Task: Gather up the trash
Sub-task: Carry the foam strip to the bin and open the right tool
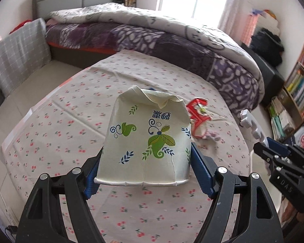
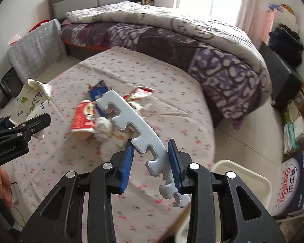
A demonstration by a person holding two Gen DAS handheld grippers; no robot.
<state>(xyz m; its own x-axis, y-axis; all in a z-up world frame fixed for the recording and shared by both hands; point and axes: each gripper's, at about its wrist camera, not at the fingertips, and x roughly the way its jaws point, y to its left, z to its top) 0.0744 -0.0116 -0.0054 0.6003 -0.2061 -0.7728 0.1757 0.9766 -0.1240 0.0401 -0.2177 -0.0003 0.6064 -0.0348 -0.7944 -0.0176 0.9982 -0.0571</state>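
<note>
Paper cup [image 1: 146, 139], cream with green leaves and blue curls, crushed at its far end, clamped across its body between the blue pads of the left gripper [image 1: 145, 162], jaws spread wide around it, rolled rim nearest the camera. Held clear above the cherry-print table cover [image 1: 56, 133], over the middle of the table.

Grey-blue foam strip [image 2: 139, 125] with jigsaw-notched edge, caught slantwise in the right gripper [image 2: 152, 162]: jaws fairly narrow, right pad against the strip's smooth edge, left pad at the notched side, though firm pressing there hard to judge through the blur. Strip's long end reaching up and away over the table, short end hanging below the pads toward the near right edge.

Still lying on the cover, around the middle: red snack tube [image 2: 84, 119] on its side, crumpled white tissue [image 2: 103, 128] touching it, blue packet [image 2: 98, 94] behind, red-and-white wrapper [image 2: 139, 96] further right. Near half of the cover bare, likewise the far edge facing the bed [image 2: 172, 40].

White plastic bin [image 2: 255, 180] just off the table's near right corner, rim showing beside the right gripper. Open strip of floor between the table's right edge and the bookshelf [image 1: 300, 85]; narrower gap of floor along the left edge toward a grey checked bag [image 1: 18, 54].
</note>
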